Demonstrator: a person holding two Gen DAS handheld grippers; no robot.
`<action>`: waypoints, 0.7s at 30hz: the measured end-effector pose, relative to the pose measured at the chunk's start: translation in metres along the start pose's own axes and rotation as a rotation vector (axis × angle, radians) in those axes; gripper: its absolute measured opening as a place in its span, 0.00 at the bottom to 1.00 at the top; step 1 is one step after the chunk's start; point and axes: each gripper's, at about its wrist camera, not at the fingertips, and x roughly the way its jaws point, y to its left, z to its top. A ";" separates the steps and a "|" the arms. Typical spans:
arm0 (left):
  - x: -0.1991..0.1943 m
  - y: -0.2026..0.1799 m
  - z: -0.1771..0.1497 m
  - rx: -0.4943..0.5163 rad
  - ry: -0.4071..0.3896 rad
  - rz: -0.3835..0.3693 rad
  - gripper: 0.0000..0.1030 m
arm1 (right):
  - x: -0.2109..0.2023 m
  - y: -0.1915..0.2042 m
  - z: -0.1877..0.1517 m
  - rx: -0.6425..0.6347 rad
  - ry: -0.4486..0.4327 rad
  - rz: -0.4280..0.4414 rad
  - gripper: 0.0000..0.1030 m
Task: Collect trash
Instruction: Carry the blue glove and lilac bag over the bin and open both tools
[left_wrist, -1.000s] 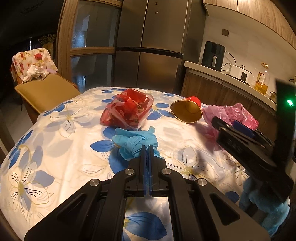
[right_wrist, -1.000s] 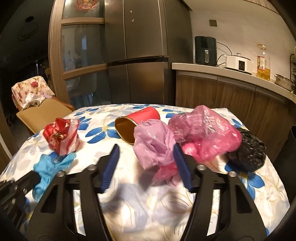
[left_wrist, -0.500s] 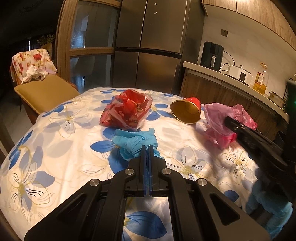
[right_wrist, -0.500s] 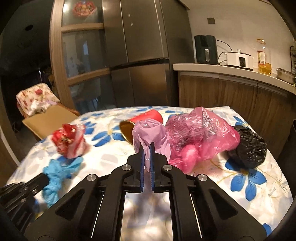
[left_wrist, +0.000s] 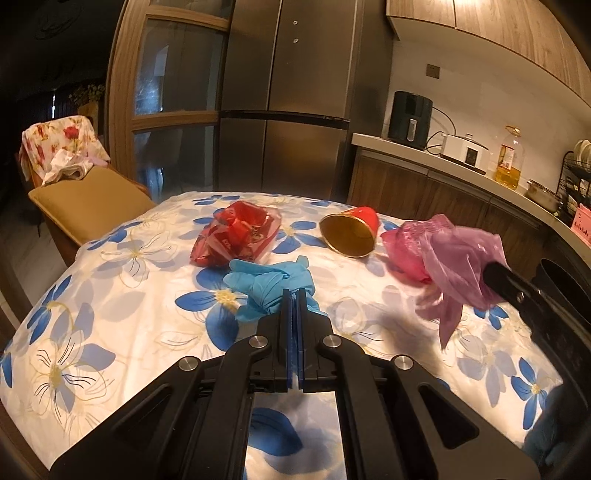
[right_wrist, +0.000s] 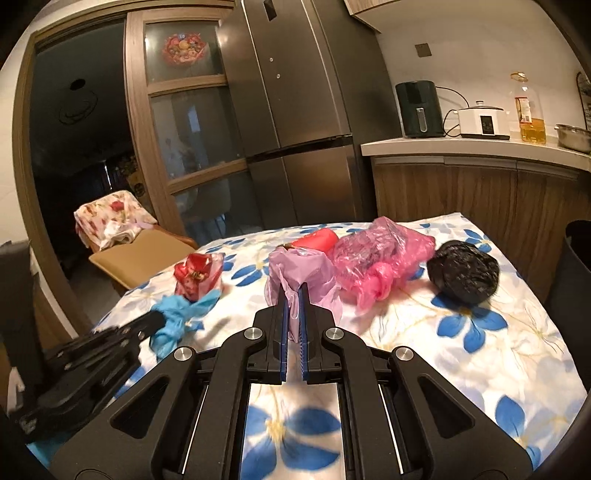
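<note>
Pinching the lilac plastic bag between its blue pads, the right gripper holds it lifted off the floral tablecloth, just at nine o'clock of the pink bag. The left gripper is clenched on the blue glove, which seems to lie on the cloth at six o'clock of the red wrapper.

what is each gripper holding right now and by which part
Right gripper: crumpled lilac plastic bag, pinched at its lower bunched edge. Left gripper: crumpled blue rubber glove, clamped at its near end.
</note>
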 end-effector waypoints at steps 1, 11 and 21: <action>-0.002 -0.002 0.000 0.004 -0.004 -0.002 0.01 | -0.005 -0.001 -0.002 0.006 0.001 0.001 0.05; -0.017 -0.033 -0.005 0.052 -0.013 -0.046 0.01 | -0.048 -0.019 -0.010 0.039 -0.021 -0.026 0.04; -0.026 -0.071 -0.013 0.112 -0.010 -0.106 0.01 | -0.080 -0.047 -0.015 0.076 -0.045 -0.076 0.04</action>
